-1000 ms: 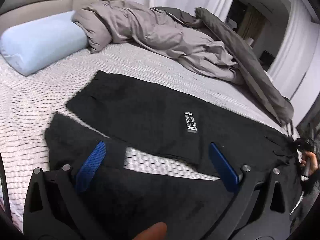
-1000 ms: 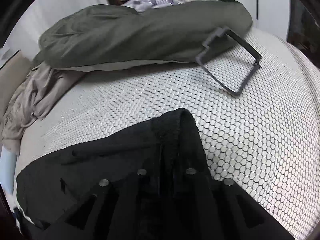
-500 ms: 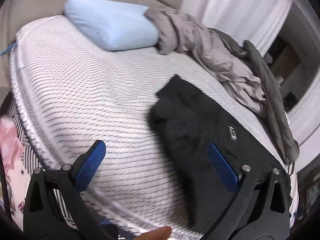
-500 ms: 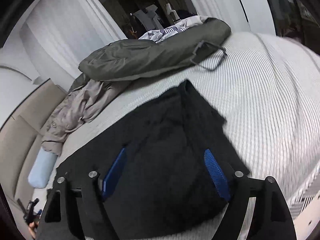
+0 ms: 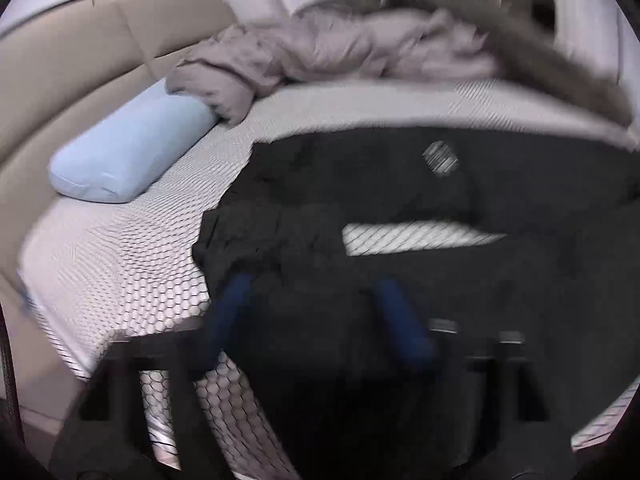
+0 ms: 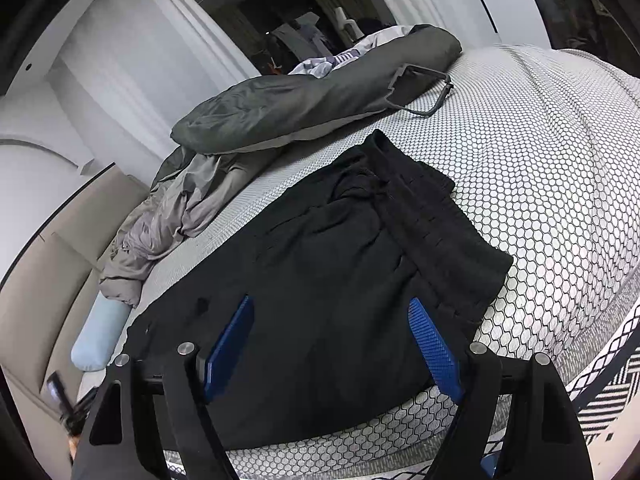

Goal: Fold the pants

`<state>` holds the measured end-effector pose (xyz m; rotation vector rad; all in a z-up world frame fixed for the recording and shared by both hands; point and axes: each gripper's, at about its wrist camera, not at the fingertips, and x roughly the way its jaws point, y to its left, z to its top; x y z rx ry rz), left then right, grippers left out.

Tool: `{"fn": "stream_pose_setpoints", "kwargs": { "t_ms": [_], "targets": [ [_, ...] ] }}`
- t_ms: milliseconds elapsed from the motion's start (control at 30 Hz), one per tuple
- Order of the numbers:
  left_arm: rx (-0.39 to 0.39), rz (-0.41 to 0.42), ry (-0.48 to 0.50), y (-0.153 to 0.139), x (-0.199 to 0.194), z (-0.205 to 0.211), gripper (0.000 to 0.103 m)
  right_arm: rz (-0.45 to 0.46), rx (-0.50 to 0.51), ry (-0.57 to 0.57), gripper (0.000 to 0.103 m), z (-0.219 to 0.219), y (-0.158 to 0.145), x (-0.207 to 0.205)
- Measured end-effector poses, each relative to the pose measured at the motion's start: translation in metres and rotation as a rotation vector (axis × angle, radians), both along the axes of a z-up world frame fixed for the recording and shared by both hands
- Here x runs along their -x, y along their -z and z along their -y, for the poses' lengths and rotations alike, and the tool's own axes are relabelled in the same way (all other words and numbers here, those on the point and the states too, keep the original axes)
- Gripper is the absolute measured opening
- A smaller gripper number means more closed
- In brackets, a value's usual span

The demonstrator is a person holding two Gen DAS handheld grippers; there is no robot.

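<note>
The black pants (image 6: 320, 264) are lying spread on the honeycomb-patterned mattress (image 6: 560, 184), waistband toward its far side. The left gripper (image 5: 316, 308) has just been closing, its blurred blue fingers (image 5: 230, 308) straddling a pant-leg hem; a pinch cannot be told. The right gripper (image 6: 332, 344) is hanging spread wide above the pants. A blue pillow (image 5: 128, 148) and grey duvet (image 5: 320, 52) are lying by the beige headboard (image 5: 80, 60).

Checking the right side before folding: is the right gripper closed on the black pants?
No: the right gripper stands open above the black pants, its blue pads apart.
</note>
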<state>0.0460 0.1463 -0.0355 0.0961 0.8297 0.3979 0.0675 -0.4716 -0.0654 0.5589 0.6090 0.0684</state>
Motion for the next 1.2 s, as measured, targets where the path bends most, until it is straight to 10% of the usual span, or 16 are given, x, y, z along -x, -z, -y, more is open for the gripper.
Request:
{"fn": "stream_pose_setpoints", "kwargs": {
  "t_ms": [33,267,433,600,800,933,1033,1133,1200],
  "targets": [
    [-0.007,-0.022,-0.031,0.005,-0.006,-0.006,0.009,-0.006,-0.002,0.002,0.081,0.002,0.003,0.000],
    [0.330,0.230,-0.255,-0.018,0.065,-0.104,0.007,0.002,-0.021,0.054,0.081,0.022,0.008,0.016],
    [0.597,0.269,-0.342,0.000,0.106,-0.164,0.036,-0.018,-0.037,0.058,0.081,0.031,0.015,0.021],
    [0.760,0.230,-0.258,0.013,0.095,-0.167,0.040,-0.007,-0.095,0.040,0.081,0.035,0.019,0.025],
    [0.797,0.198,-0.213,0.034,0.071,-0.147,0.037,-0.011,-0.184,0.096,0.081,0.051,0.025,0.031],
    [0.762,0.195,-0.222,0.040,0.059,-0.135,0.005,-0.052,-0.270,0.084,0.080,0.061,0.040,0.025],
    [0.760,0.221,-0.233,0.038,0.059,-0.135,0.002,-0.091,-0.344,0.055,0.060,0.063,0.057,0.006],
    [0.752,0.235,-0.222,0.034,0.067,-0.138,0.000,-0.124,-0.347,0.075,0.012,0.065,0.067,-0.007],
    [0.756,0.238,-0.211,0.031,0.079,-0.140,0.000,-0.110,-0.327,0.061,0.007,0.064,0.060,-0.004]
  ]
}}
